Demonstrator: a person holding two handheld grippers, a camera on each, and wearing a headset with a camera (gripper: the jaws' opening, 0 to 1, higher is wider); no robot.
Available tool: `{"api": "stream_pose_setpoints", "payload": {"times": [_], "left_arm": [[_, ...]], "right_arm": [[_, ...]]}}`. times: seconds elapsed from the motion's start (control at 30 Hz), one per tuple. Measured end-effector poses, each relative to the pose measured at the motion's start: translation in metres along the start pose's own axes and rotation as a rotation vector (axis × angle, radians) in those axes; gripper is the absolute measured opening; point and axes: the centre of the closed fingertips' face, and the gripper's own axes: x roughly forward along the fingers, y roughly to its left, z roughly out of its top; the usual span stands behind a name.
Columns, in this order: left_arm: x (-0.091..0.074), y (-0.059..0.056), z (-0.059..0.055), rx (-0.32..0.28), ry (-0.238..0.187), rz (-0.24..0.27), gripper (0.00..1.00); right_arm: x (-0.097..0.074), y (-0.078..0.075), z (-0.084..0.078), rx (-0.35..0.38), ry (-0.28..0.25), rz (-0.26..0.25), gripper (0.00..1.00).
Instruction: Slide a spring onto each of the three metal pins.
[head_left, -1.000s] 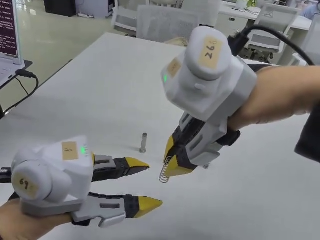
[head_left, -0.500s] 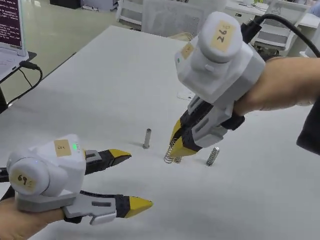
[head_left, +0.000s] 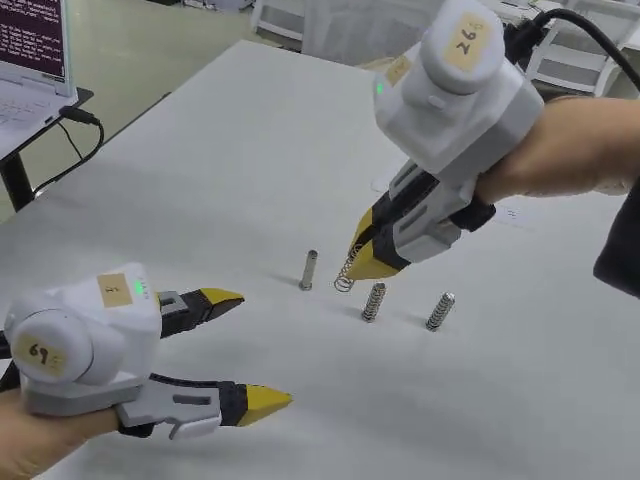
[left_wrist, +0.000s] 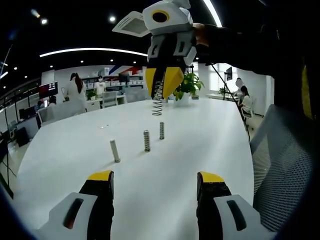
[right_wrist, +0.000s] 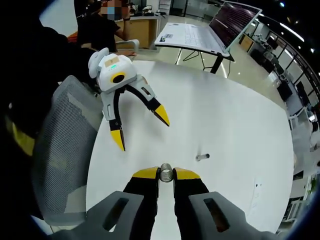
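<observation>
Three metal pins stand in a row on the white table (head_left: 220, 150). The left pin (head_left: 308, 270) is bare. The middle pin (head_left: 374, 301) and the right pin (head_left: 440, 310) each carry a spring. My right gripper (head_left: 362, 255) hangs above the row, shut on a loose spring (head_left: 346, 270) that dangles beside the bare pin. That spring (right_wrist: 166, 172) sits pinched between the yellow tips, with the bare pin (right_wrist: 202, 157) beyond. My left gripper (head_left: 255, 348) rests low at the near left, open and holding nothing. In the left gripper view the held spring (left_wrist: 158, 98) hangs over the pins (left_wrist: 146, 140).
A laptop (head_left: 32, 60) on a stand with a cable is at the far left beside the table. Office chairs (head_left: 570, 50) stand past the far edge. A mesh chair back (left_wrist: 285, 165) is close on the near side. People are in the background.
My right gripper has lifted with the spring and shifted toward the bare left pin. The left gripper drew back a little. The head camera moved, so the springs on two pins now show.
</observation>
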Motion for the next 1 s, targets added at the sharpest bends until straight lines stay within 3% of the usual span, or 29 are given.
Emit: {"api": "stream_pose_setpoints", "payload": {"times": [0.23,0.37,0.5,0.77,1.0], "left_arm": [[-0.007,0.003,-0.001,-0.015,0.0,0.026,0.64],[-0.011,0.005,-0.002,-0.024,-0.003,0.039,0.63],[-0.013,0.005,-0.005,-0.027,0.002,0.045,0.62],[-0.015,0.005,-0.005,-0.027,0.006,0.053,0.62],[-0.016,0.005,-0.004,-0.027,0.005,0.054,0.61]], "right_arm": [[0.002,-0.024,0.003,0.012,-0.012,-0.043,0.08],[0.009,-0.046,0.007,0.022,-0.022,-0.055,0.08],[0.015,-0.055,0.002,0.013,0.002,-0.068,0.08],[0.028,-0.076,0.002,0.031,-0.006,-0.084,0.08],[0.047,-0.088,0.0,0.042,0.011,-0.066,0.08]]}}
